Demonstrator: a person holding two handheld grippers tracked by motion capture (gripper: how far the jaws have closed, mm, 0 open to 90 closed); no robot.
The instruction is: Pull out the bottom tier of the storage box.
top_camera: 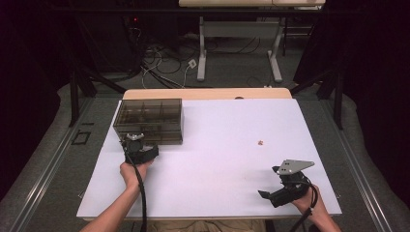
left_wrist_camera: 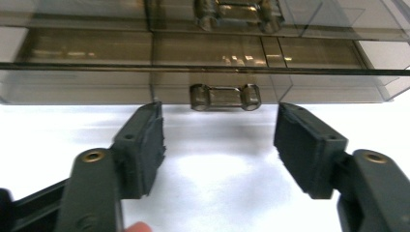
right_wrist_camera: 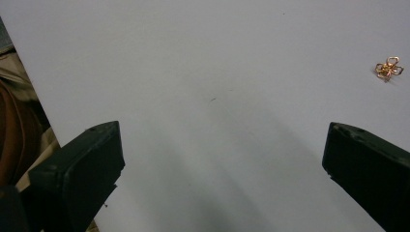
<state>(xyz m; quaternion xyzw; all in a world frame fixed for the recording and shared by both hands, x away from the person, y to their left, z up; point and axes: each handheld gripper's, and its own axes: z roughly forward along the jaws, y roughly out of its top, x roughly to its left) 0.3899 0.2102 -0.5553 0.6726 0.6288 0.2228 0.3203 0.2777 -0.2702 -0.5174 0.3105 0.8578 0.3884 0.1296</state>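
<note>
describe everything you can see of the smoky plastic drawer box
The drawer box is smoky translucent plastic, squat and rectangular, with stacked drawers and dividers showing through its top. It stands flat at the white table's far left. The lower drawer's handle faces the left gripper, whose open jaws flank it without touching.

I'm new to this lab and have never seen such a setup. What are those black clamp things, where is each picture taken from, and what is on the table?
A person sits at a white table holding a hand-operated two-jaw gripper in each hand; there is no robot arm. The high view looks down from above. The other two views come from cameras riding on each gripper. The left gripper faces a smoky transparent drawer box, its open jaws standing either side of the lower drawer's handle without touching it. The right gripper is open and holds nothing; a small gold flower-shaped trinket lies on the table ahead of it.
</note>
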